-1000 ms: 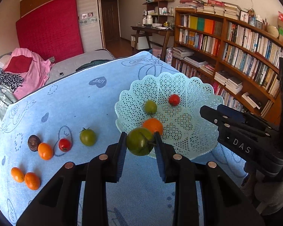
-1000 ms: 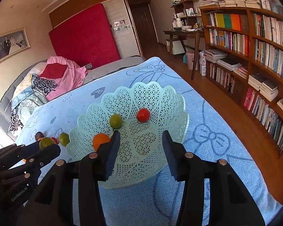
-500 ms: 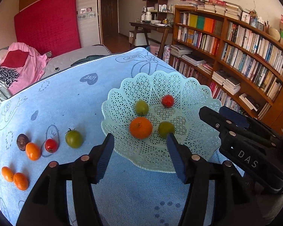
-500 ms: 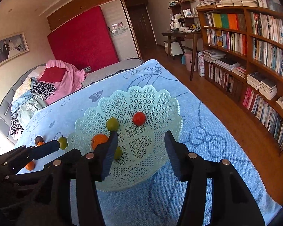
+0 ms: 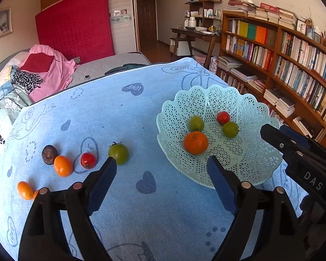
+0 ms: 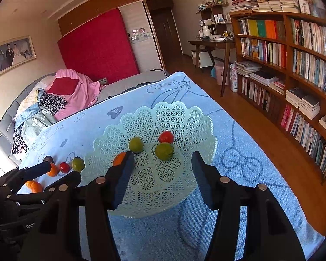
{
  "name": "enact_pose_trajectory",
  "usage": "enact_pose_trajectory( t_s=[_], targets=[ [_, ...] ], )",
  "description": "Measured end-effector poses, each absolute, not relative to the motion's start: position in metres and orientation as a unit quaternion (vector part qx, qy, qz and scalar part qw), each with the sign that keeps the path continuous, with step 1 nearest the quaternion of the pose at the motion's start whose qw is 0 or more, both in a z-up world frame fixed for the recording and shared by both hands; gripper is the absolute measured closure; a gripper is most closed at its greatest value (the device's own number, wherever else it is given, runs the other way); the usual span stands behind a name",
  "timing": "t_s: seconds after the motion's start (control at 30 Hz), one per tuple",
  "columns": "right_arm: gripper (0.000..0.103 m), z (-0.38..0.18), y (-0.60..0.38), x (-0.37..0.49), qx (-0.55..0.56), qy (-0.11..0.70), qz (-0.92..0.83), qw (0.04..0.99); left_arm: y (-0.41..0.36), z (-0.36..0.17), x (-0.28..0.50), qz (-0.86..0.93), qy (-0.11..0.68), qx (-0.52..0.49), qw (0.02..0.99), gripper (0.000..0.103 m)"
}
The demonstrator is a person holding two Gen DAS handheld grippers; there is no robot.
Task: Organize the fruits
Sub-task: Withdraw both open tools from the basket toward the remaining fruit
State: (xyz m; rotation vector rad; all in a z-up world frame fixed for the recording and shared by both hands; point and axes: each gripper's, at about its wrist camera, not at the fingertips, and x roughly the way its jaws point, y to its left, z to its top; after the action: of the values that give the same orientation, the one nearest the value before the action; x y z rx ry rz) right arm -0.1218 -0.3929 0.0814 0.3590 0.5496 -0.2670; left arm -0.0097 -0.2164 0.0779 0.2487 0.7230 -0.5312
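Note:
A pale green lattice basket (image 5: pixel 245 100) (image 6: pixel 184 113) sits on the blue cloth and holds an orange (image 5: pixel 195 142), two green tomatoes (image 5: pixel 230 129) (image 5: pixel 196 123) and a red tomato (image 5: pixel 223 117). On the cloth to the left lie a green tomato (image 5: pixel 118 153), a red tomato (image 5: pixel 88 160), a dark fruit (image 5: pixel 49 151) and small oranges (image 5: pixel 63 166) (image 5: pixel 25 190). My left gripper (image 5: pixel 160 169) is open and empty over the cloth between the loose fruit and the basket. My right gripper (image 6: pixel 162 169) is open and empty at the basket's near rim.
The blue cloth (image 5: pixel 123 213) covers a table whose far edge drops toward a bed (image 5: pixel 110 65). A bookshelf (image 5: pixel 293 61) lines the right wall, with wooden floor (image 6: pixel 260 130) beside the table's right edge. A desk (image 6: pixel 213 43) stands at the back.
My left gripper opened and dropped the green tomato into the basket, then drew back left toward the loose fruit. The tomato rolled next to the red one. The right gripper barely moved.

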Motion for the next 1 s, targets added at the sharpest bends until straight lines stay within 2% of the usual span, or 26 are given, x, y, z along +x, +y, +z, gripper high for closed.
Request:
enact_pose_trajectory(
  t_s=[0.83,0.93,1.0],
  targets=[
    [0.045,0.087,-0.303,-0.102,0.152,0.289,-0.041,0.944,-0.102,0.082,0.010,-0.149,0.349,0.069,0.923,0.018],
    [0.035,0.085,-0.288,-0.096,0.149,0.296,-0.026,0.943,-0.082,0.080,0.014,-0.129,0.350,0.063,0.926,0.018],
    [0.034,0.083,-0.278,-0.092,0.144,0.303,-0.018,0.942,-0.070,0.078,0.017,-0.114,0.350,0.061,0.928,0.018]
  ],
)
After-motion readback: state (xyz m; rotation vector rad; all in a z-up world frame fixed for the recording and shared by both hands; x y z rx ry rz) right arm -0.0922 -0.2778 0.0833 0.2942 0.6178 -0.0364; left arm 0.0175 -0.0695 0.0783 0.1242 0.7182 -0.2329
